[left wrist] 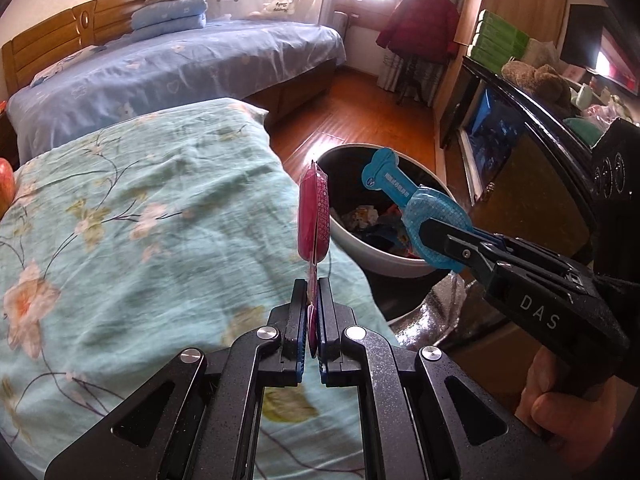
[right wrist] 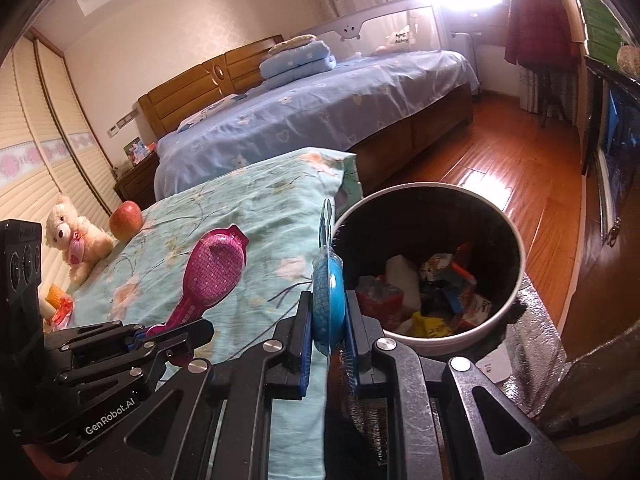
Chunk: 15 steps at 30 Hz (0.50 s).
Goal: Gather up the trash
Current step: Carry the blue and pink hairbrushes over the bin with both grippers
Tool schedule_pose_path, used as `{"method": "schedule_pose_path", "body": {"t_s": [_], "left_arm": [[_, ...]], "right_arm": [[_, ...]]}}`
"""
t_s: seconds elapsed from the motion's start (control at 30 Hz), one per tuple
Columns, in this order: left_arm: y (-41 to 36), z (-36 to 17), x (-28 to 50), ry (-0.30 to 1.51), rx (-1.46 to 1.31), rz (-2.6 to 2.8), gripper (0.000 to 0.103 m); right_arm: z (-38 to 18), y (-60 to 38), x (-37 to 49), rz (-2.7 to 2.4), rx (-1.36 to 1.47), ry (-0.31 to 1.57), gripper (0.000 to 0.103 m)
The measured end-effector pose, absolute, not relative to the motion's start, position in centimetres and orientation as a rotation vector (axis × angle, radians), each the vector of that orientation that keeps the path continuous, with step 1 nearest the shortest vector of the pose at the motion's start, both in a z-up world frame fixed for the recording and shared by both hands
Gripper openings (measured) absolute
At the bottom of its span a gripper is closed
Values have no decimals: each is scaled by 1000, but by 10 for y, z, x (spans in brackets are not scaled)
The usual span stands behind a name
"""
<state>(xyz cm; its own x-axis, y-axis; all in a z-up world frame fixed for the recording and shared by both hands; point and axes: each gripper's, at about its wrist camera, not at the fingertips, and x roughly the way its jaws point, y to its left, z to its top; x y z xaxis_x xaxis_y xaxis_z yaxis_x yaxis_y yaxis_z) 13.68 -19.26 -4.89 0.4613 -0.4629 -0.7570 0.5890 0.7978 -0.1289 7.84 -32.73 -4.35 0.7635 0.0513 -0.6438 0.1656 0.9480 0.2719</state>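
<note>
Two packets are pinched, a pink packet (left wrist: 314, 216) in my left gripper (left wrist: 314, 316) over the bedspread (left wrist: 160, 200), a blue packet (right wrist: 328, 296) in my right gripper (right wrist: 329, 316) beside the bin (right wrist: 516, 232); next, I should carry both over its mouth and let go.

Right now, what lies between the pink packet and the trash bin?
The blue packet, held in the right tongs, stands between the pink packet and the bin. The right wrist view shows this.

- A home bedroom: a bed (right wrist: 312, 108) with wooden headboard (right wrist: 208, 76) and folded quilt (right wrist: 298, 62).
- Teddy bear (right wrist: 76, 240), hanging coat (left wrist: 424, 26), wooden floor (right wrist: 500, 168).
</note>
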Motion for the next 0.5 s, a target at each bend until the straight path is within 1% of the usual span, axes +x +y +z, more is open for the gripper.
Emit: {"method": "schedule_pose_path", "body": {"t_s": [0.5], "left_arm": [[-216, -51, 142, 886, 173, -680, 4]], "right_arm": [[-50, -355, 75, -118, 345, 705, 14]]}}
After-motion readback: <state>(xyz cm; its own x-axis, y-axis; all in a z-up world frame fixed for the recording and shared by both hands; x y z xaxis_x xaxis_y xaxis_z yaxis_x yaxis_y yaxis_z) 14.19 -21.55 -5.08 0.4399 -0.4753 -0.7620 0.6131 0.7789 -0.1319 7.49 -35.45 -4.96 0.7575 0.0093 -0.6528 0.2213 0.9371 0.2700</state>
